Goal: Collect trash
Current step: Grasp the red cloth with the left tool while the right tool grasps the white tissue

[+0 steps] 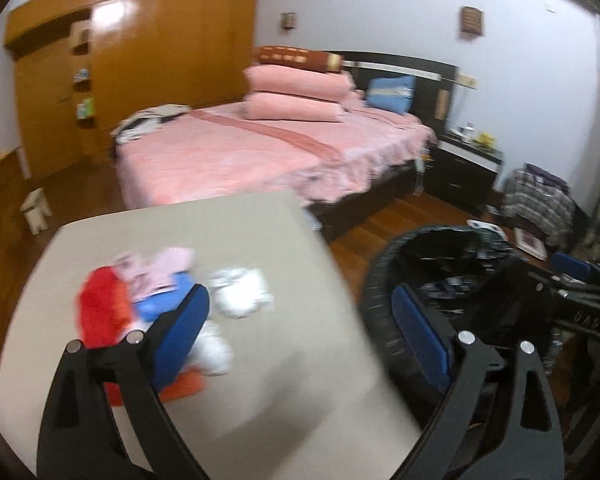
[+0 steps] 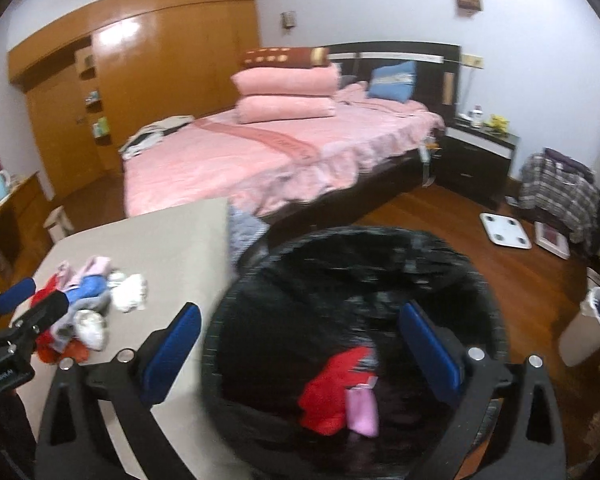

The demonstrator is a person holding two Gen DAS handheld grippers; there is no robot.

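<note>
A pile of trash lies on the beige table: a red wrapper, pink and blue wrappers and crumpled white paper. My left gripper is open and empty above the table's right part, with the pile by its left finger. A bin lined with a black bag stands right of the table. My right gripper is open over the bin. A red wrapper and a pink one lie inside it. The pile and left gripper show at left.
A bed with a pink cover stands behind the table, with wooden wardrobes beyond. A white bin, a white scale and a chair with clothes are on the wood floor at right. A dark nightstand flanks the bed.
</note>
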